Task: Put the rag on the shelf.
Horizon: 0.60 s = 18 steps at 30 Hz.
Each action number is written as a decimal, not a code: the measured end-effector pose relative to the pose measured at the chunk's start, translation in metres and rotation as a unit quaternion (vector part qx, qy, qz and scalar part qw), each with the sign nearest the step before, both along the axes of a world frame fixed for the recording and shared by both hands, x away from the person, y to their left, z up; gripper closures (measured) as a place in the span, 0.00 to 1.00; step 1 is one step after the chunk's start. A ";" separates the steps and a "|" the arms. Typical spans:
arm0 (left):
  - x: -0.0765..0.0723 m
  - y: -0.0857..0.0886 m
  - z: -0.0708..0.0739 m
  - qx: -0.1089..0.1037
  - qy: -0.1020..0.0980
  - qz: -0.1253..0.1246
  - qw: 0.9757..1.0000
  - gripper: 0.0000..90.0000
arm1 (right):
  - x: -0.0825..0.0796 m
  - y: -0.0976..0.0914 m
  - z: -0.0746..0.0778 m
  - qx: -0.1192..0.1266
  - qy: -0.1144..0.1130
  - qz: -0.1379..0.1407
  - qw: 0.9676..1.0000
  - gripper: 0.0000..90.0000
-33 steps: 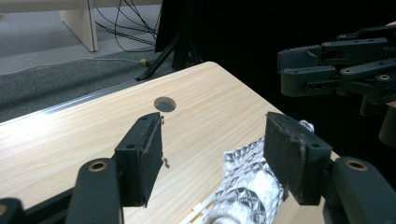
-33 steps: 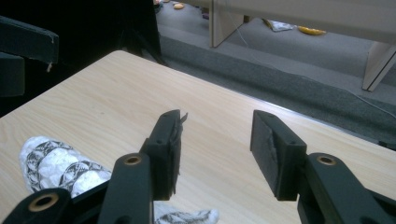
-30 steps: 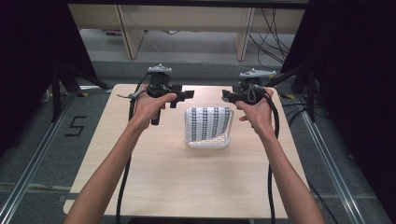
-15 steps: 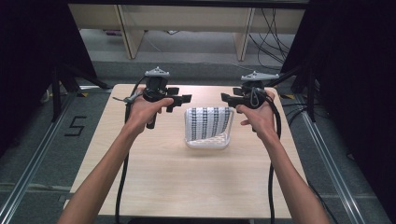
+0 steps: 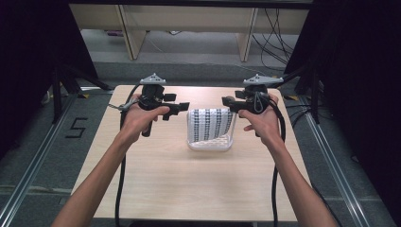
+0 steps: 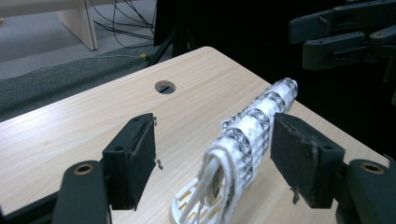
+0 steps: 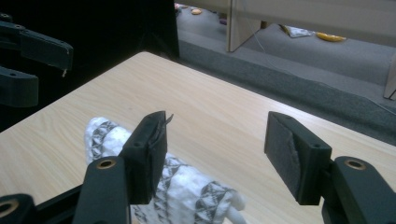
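Both the left gripper (image 5: 180, 107) and the right gripper (image 5: 230, 103) hover wide open, gripping nothing, either side of a patterned cloth (image 5: 211, 125) draped over a white basket (image 5: 210, 144) on the table (image 5: 189, 179).

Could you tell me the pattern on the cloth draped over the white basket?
White cloth with black geometric bands, clearest in left gripper view.

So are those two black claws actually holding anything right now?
No. Both the left gripper and right gripper are open, near the black-and-white patterned cloth draped over a white basket.
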<state>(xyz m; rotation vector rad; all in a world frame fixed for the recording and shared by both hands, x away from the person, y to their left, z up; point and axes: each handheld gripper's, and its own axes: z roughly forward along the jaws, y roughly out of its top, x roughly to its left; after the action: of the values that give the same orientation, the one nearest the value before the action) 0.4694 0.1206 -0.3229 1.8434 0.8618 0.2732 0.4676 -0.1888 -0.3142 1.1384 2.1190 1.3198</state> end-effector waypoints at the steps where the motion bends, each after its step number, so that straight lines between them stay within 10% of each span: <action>1: 0.000 0.000 0.000 0.000 0.000 0.000 1.000 0.34 | 0.000 0.000 0.000 0.000 0.000 0.000 1.000 0.45; 18: -0.027 0.006 -0.010 0.002 -0.007 -0.016 1.000 0.31 | -0.025 -0.003 0.000 -0.015 -0.018 0.023 0.999 0.43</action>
<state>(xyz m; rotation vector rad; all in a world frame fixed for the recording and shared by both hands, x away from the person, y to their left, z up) 0.4427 0.1270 -0.3328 1.8550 0.8216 0.2684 0.4430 -0.1919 -0.3138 1.0527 2.1426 1.3151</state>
